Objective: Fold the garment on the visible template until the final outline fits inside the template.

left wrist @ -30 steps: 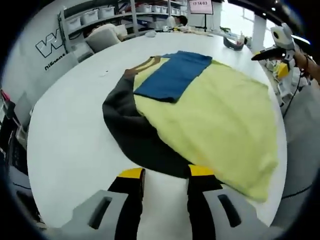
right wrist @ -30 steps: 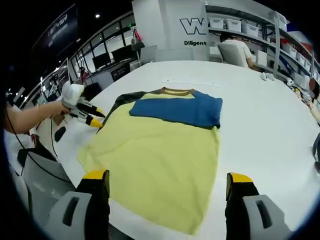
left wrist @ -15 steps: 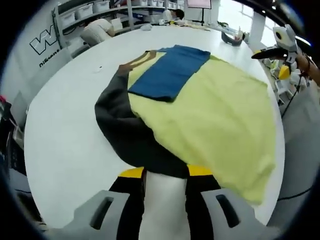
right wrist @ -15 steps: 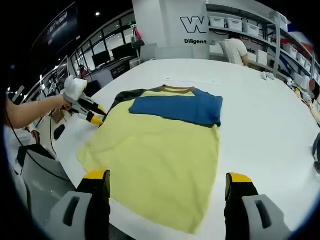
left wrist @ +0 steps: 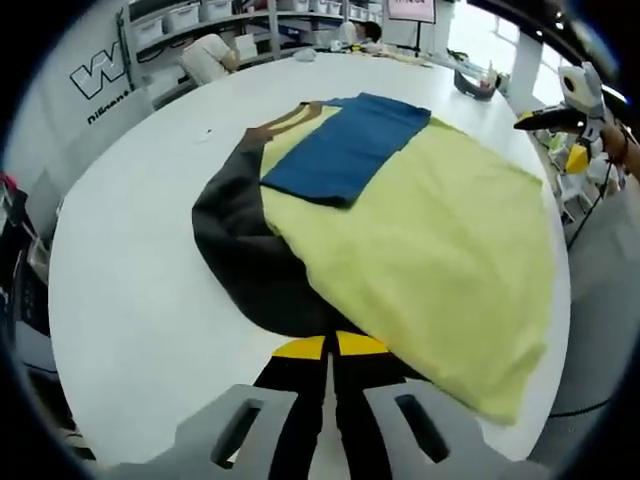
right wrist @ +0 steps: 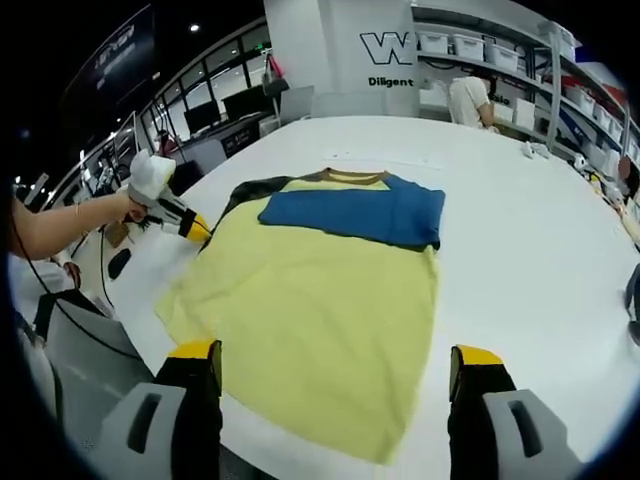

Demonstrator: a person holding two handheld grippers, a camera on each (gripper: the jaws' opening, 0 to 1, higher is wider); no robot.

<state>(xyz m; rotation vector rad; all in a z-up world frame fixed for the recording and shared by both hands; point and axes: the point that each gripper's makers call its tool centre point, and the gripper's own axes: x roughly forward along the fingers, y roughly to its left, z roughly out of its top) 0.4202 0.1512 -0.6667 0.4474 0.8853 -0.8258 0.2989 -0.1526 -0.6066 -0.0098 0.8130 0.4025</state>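
A yellow garment (left wrist: 430, 230) lies flat on a white round table (left wrist: 130, 250). Its blue sleeve (left wrist: 345, 145) is folded over the chest, and its dark sleeve (left wrist: 245, 255) spreads out to the side. My left gripper (left wrist: 330, 348) is shut on the near edge of the dark sleeve. In the right gripper view the garment (right wrist: 320, 300) lies lengthwise, with the blue sleeve (right wrist: 355, 212) at the far end. There the left gripper (right wrist: 190, 226) touches its left edge by the dark sleeve (right wrist: 248, 192). My right gripper (right wrist: 336, 354) is open over the near hem, holding nothing, and shows as the right gripper (left wrist: 560, 118) at the table's far right.
The table's edge (right wrist: 150, 350) runs close to the garment's hem. Shelves with white bins (right wrist: 470, 50) and a seated person (right wrist: 468, 98) are beyond the far side. A white wall with a logo (right wrist: 390, 55) stands behind. Bare tabletop (right wrist: 530, 260) lies to the right.
My left gripper's jaws, apart in the earlier frames, have come together on the dark sleeve's edge. The right gripper stays open in the same place.
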